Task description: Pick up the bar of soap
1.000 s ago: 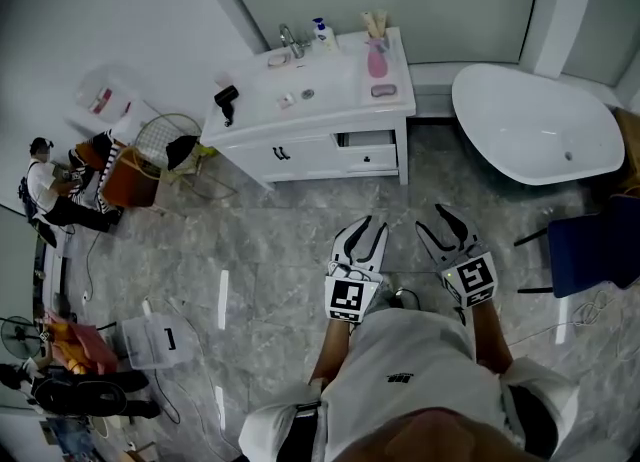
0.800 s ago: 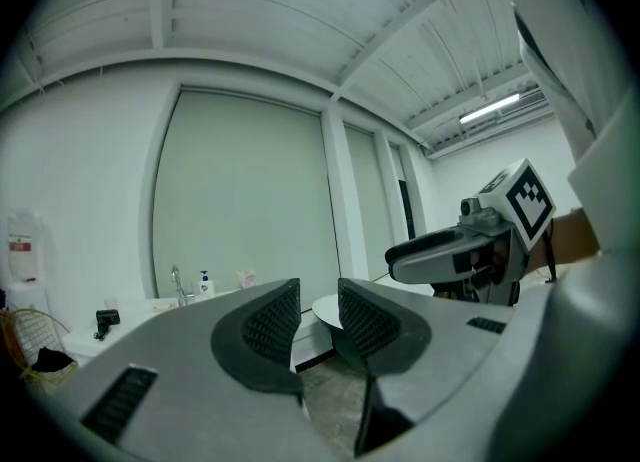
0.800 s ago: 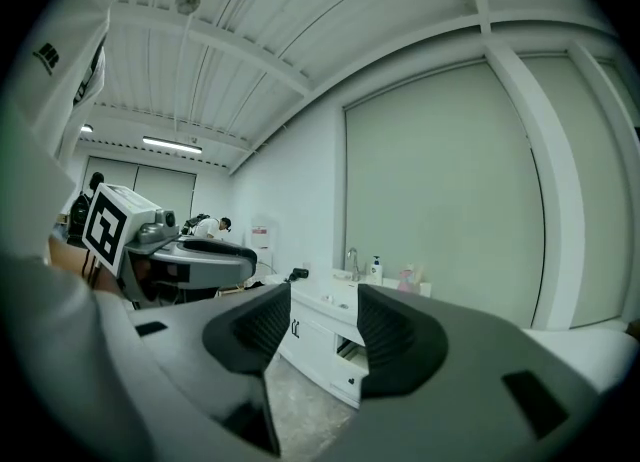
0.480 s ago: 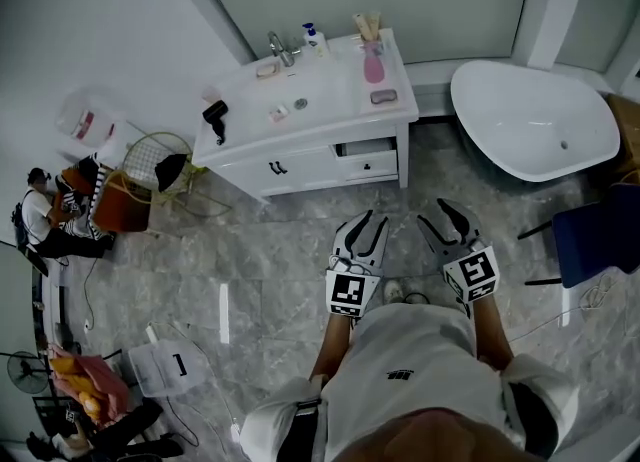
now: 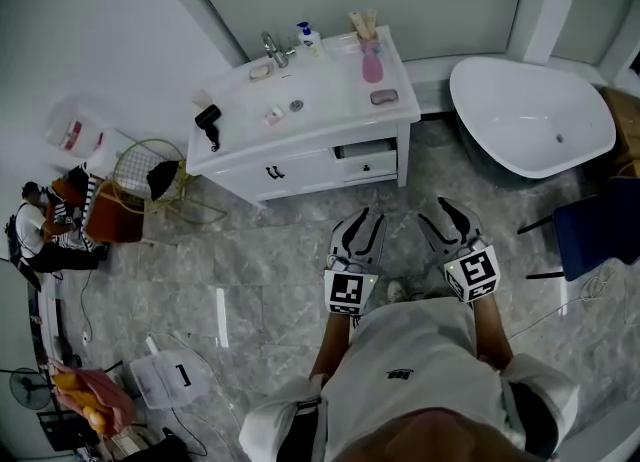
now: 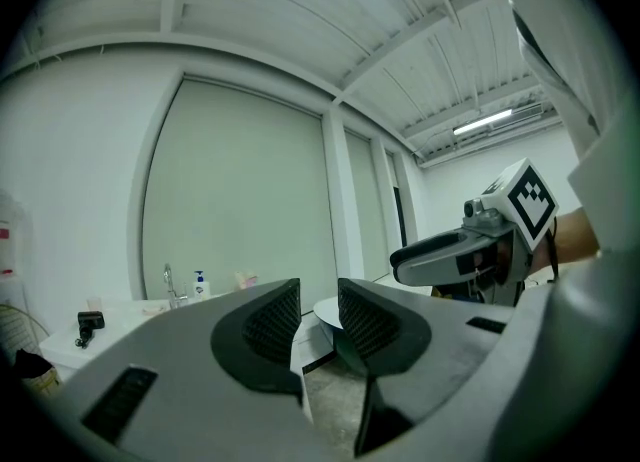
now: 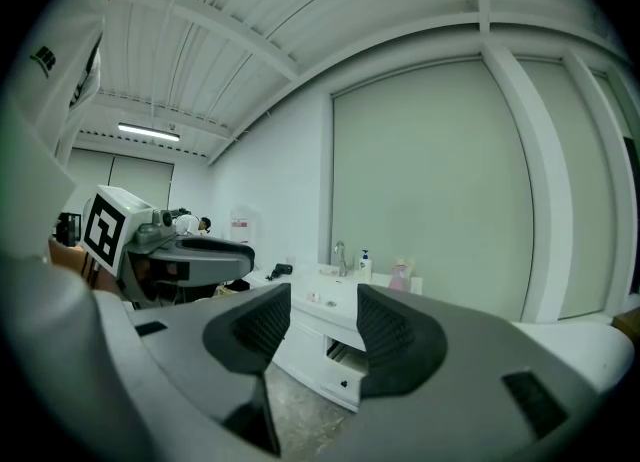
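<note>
The left gripper (image 5: 367, 224) and the right gripper (image 5: 446, 218) are held side by side at waist height, just ahead of the person's white shirt, and both are pointed towards the far counter. This is judged a carrying posture for an approach, since nothing lies within reach. In the left gripper view the jaws are seen parted by a narrow gap with nothing between them. In the right gripper view the jaws are set somewhat wider and are likewise empty.

A stretch of grey marble floor (image 5: 300, 240) lies between the grippers and the white counter (image 5: 330, 115), so the pick is judged not yet begun.

On the counter, the bar of soap (image 5: 261, 71) is taken to be the small pale piece just beside the tap (image 5: 270, 47), at the far left of the basin, where it would be kept close to the water. This cannot be settled at such a small size. A small item (image 5: 273, 115) near the drain and a mauve block (image 5: 384, 97) at the counter's right end are equally hard to make out.

A drawer (image 5: 365, 150) below is partly pulled out, and its contents are hidden. At the far right a white bathtub (image 5: 530, 125) is shown whole, while a blue chair (image 5: 600, 235) is cut off by the frame edge.
</note>
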### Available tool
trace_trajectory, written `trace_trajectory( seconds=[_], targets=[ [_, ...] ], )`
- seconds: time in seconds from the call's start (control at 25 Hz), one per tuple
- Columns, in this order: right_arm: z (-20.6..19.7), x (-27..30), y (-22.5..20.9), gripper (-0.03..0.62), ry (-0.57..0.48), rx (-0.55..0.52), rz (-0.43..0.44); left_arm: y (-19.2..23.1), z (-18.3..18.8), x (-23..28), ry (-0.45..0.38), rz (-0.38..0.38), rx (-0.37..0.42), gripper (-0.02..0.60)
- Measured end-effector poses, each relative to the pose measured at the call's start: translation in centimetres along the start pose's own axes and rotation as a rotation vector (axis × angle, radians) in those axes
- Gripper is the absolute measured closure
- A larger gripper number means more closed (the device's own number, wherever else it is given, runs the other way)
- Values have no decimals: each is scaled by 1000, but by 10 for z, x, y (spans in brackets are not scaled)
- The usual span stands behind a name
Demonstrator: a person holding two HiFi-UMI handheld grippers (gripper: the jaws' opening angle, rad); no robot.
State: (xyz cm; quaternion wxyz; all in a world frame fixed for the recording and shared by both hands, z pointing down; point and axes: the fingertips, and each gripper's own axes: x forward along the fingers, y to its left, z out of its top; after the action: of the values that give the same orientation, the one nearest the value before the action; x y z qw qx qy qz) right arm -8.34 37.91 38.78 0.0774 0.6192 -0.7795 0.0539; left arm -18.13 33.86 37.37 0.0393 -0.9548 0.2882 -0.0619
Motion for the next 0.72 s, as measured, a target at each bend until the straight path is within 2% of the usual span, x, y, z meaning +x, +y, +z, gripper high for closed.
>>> trace_trajectory(
  seconds=[0.4, 0.72],
  targets=[
    [8, 39, -8, 375, -22, -35, 3, 44, -4, 13, -26, 68, -19, 459],
    [19, 82, -27, 375, -35, -46, 21, 74, -1, 42, -46, 85, -17, 459]
  ],
)
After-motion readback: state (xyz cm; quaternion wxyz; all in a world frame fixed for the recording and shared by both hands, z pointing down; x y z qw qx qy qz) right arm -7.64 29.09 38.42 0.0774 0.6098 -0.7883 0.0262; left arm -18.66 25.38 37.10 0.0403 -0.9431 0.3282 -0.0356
